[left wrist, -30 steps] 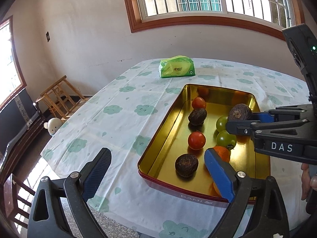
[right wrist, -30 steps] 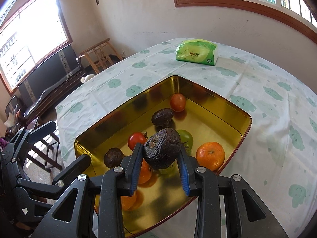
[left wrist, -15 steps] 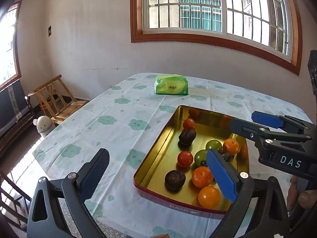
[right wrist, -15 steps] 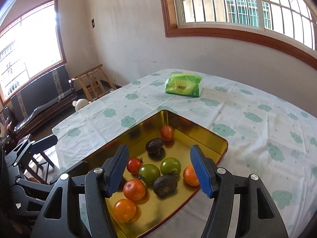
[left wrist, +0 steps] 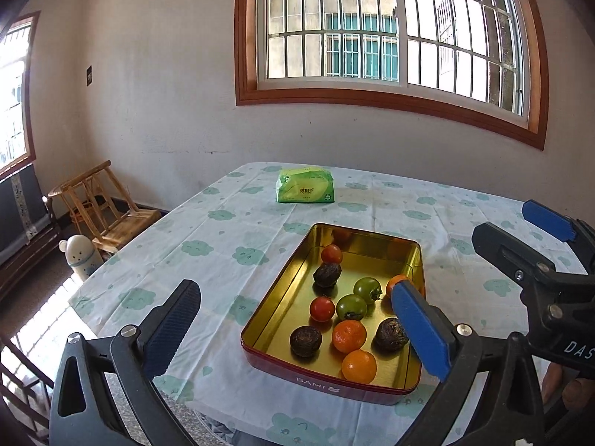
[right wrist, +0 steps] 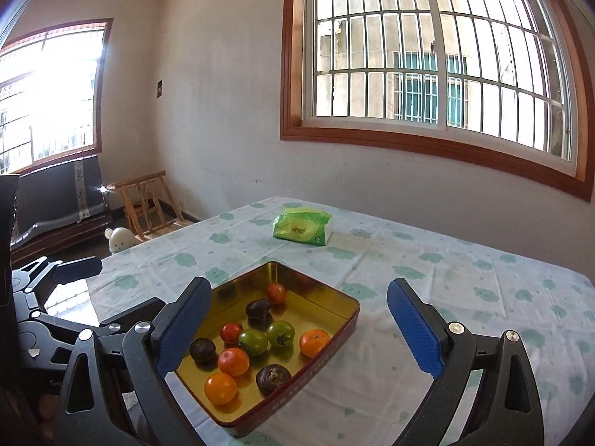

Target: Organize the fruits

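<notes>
A clothed table (left wrist: 230, 238) holds a gold tin (right wrist: 334, 299) containing nine fruits: oranges, tomatoes and dark avocados (right wrist: 273, 378). Above its near edge, the left gripper (left wrist: 297, 330) gapes wide and empty; the right gripper (right wrist: 297, 330), jaws just opened, grips nothing.

Fruits (right wrist: 253, 341) lie in the tin (right wrist: 327, 293) on the table (right wrist: 465, 282) — tissue pack (right wrist: 302, 226) behind it.

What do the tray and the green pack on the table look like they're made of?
Tray: likely tin-plated metal, with a glossy gold inside that mirrors the fruit and a red painted outer wall. Green pack: soft plastic film, shiny and creased; probably tissues.
</notes>
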{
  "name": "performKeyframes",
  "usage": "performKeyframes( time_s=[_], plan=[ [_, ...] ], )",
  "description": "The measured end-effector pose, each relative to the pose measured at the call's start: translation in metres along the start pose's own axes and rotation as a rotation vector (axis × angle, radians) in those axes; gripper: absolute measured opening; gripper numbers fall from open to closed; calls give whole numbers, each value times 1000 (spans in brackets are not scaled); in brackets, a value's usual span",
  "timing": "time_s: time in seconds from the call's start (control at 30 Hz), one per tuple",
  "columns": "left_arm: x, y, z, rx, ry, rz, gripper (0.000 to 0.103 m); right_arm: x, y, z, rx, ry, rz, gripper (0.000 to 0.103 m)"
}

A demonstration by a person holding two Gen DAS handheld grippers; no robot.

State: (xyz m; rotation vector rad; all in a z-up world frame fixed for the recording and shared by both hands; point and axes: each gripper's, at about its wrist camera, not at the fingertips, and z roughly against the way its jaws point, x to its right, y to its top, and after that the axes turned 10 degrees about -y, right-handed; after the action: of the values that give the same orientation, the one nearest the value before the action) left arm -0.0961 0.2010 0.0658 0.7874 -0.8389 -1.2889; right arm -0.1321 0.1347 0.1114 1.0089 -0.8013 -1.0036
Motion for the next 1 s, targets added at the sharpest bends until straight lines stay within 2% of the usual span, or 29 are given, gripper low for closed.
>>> performKeyframes(
  time_s=[0.27, 0.57, 1.0],
  plan=[
    [6, 4, 18, 23, 7, -2, 102, 5, -1, 23, 57, -45, 11, 99],
    [18, 7, 33, 44, 4, -20, 102, 16, -4, 38, 69, -51, 5, 100],
    [40, 9, 33, 12, -12, -52, 103, 66, -35, 34, -5, -129, 9, 100]
  ],
)
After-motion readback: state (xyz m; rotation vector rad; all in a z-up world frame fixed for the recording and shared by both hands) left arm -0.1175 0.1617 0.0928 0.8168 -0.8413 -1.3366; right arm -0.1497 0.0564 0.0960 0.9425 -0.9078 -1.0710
